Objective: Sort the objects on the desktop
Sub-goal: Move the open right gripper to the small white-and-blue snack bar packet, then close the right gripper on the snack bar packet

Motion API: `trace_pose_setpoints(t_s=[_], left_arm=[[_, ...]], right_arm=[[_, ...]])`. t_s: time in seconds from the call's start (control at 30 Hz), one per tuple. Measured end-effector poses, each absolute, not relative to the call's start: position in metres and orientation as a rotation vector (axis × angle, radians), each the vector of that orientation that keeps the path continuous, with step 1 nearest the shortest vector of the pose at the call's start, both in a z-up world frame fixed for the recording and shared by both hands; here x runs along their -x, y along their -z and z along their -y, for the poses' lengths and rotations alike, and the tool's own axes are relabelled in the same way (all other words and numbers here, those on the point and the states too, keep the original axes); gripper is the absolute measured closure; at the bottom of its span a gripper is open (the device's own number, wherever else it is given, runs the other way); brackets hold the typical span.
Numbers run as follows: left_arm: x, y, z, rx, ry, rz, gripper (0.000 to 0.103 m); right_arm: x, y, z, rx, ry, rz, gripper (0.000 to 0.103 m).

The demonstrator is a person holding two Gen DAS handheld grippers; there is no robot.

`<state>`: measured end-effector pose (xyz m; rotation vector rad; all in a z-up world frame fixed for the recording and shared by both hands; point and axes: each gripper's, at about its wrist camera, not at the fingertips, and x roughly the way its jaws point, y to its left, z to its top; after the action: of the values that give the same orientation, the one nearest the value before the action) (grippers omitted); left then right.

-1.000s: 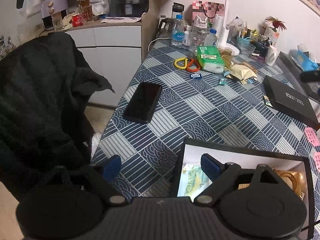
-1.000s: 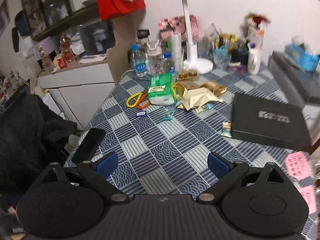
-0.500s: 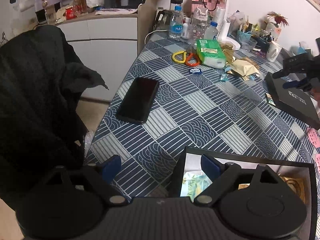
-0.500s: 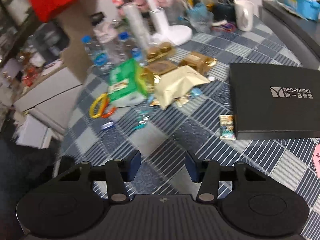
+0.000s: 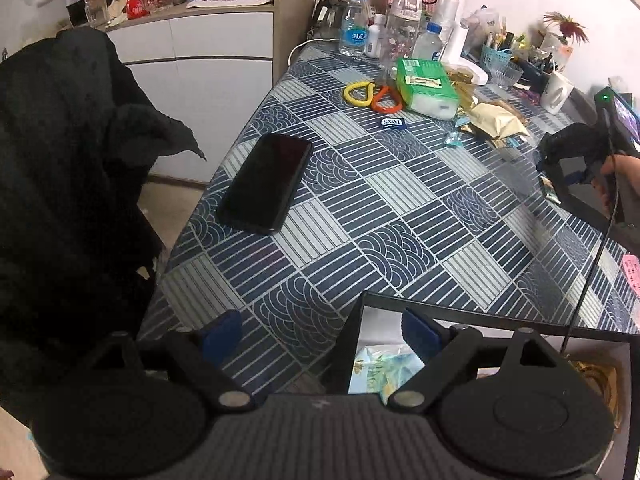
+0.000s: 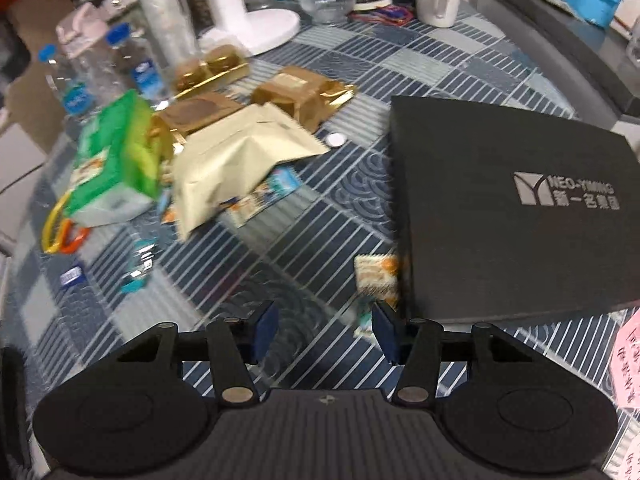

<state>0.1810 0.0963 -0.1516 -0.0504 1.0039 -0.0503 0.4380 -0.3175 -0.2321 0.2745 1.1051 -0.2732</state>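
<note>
Lowered beside the black box [image 6: 512,216], right gripper [image 6: 325,330] is opening, empty; left gripper [image 5: 316,336] gapes.

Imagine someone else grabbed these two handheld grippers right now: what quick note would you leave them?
Left gripper: open, nothing held, poised over the corner of the open black box near you. A printed packet already lies inside.
Right gripper: jaws opening, nothing between them, low over the tablecloth beside the small snack packet that lies against the flat black lid.
On the table, unsorted: phone, yellow and orange rings, green tissue pack, gold pouches, small wrapped sweets.
Done: a few things boxed. Left: nearly everything; that snack packet seems the likely next pick.
</note>
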Motion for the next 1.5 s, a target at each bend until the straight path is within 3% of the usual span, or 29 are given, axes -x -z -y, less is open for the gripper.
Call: trace_pose_setpoints(t_s=[0.3,0.53,0.83,1.1,1.2,1.3,1.5], left_arm=[[-0.185,0.156,-0.087,0.055,0.083,-1.031,0.000],[-0.187,0.160,-0.085,0.066,0.093,-1.047,0.000],[-0.187,0.163,-0.085,0.077,0.104,-1.060,0.000],[-0.190,0.168,-0.089,0.091,0.089,-1.071,0.000],[-0.191,0.169,-0.089,0.091,0.087,-1.072,0.000],[-0.192,0.169,-0.088,0.091,0.092,-1.071,0.000],[-0.190,0.170,-0.085,0.084,0.097,-1.073,0.000]], right_arm=[[-0.450,0.253,0.315,-0.222,0.348,-1.090,0.047],[-0.452,0.262,0.304,-0.235,0.268,-1.105,0.030],[-0.452,0.244,0.299,-0.254,0.187,-1.064,0.033],[-0.454,0.265,0.320,-0.264,0.292,-1.094,0.038],[-0.453,0.268,0.312,-0.258,0.297,-1.089,0.030],[-0.454,0.267,0.300,-0.284,0.201,-1.094,0.029],[-0.454,0.261,0.282,-0.243,0.154,-1.108,0.045]])
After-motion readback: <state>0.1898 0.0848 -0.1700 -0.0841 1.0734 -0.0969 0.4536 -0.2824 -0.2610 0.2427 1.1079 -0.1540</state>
